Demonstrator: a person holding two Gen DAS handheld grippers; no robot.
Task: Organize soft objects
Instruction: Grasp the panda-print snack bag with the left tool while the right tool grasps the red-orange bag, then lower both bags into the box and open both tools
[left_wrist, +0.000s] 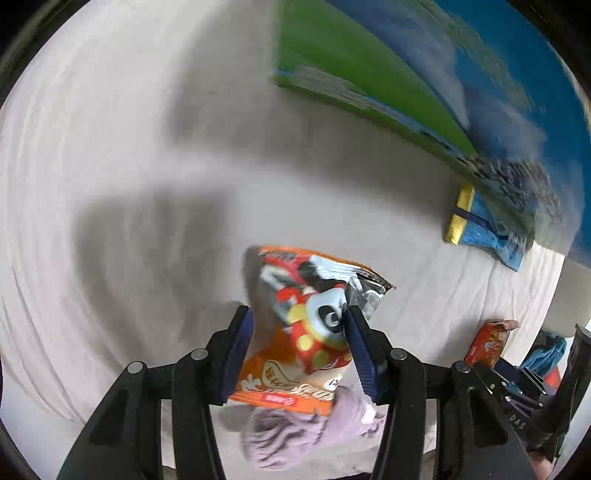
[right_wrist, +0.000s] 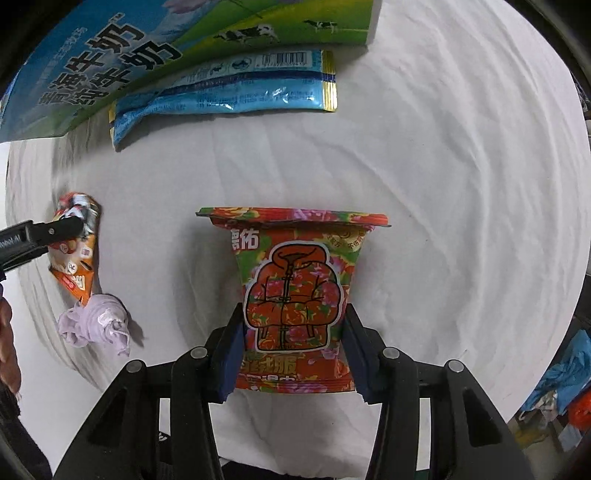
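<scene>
My left gripper (left_wrist: 299, 325) is shut on an orange snack packet with a panda picture (left_wrist: 306, 332) and holds it above the white cloth. A crumpled lilac cloth (left_wrist: 295, 432) lies just under the packet. My right gripper (right_wrist: 293, 321) is shut on a red floral packet with a jacket picture (right_wrist: 293, 295). In the right wrist view the left gripper's fingers (right_wrist: 55, 229) pinch the orange packet (right_wrist: 75, 251) at the far left, with the lilac cloth (right_wrist: 96, 321) below it. In the left wrist view the red floral packet (left_wrist: 487, 343) shows at the right edge.
A white cloth (right_wrist: 443, 184) covers the table. A large blue and green milk carton box (right_wrist: 110, 55) lies at the back, with a blue foil packet (right_wrist: 221, 96) against it. The box (left_wrist: 369, 74) and blue packet (left_wrist: 480, 229) also show in the left wrist view.
</scene>
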